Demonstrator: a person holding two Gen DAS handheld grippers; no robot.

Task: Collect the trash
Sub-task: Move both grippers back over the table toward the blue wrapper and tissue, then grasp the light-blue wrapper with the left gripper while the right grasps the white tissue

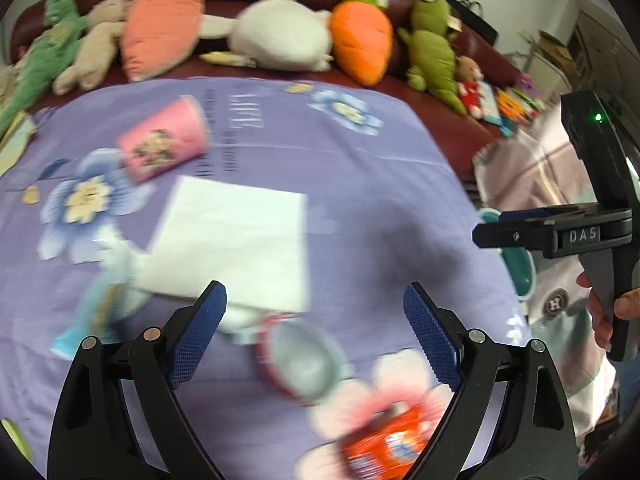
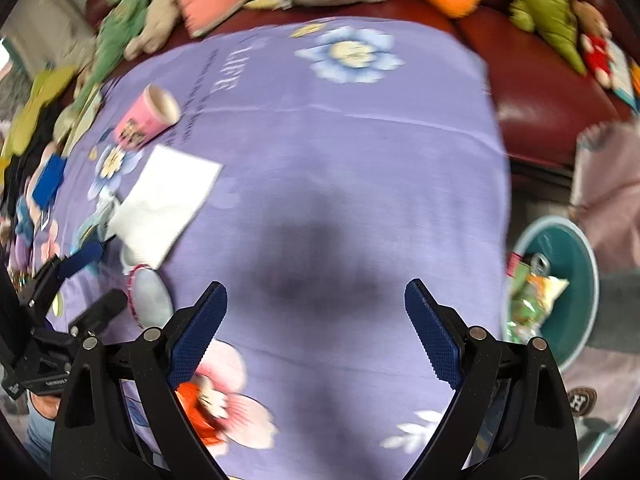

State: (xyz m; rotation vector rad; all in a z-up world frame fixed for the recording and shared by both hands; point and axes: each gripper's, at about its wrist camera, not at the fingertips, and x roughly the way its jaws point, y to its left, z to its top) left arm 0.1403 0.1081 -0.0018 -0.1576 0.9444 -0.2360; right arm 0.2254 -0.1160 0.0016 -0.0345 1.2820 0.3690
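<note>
Trash lies on a purple flowered cloth (image 1: 360, 200). A pink paper cup (image 1: 164, 144) lies on its side at the back left. A white napkin (image 1: 236, 248) lies in the middle. A red-rimmed empty cup (image 1: 300, 360), a light blue wrapper (image 1: 96, 312) and an orange packet (image 1: 388, 444) lie near my left gripper (image 1: 316, 328), which is open and empty just above the red-rimmed cup. My right gripper (image 2: 316, 328) is open and empty over bare cloth (image 2: 340, 200). A teal bin (image 2: 576, 280) at the right holds several wrappers (image 2: 532, 296).
A dark red sofa (image 1: 460, 136) behind the table carries several plush toys (image 1: 280, 36). The bin stands off the table's right edge, beside a person in a pale garment (image 2: 612, 184). The left gripper (image 2: 76, 280) shows at the left in the right wrist view.
</note>
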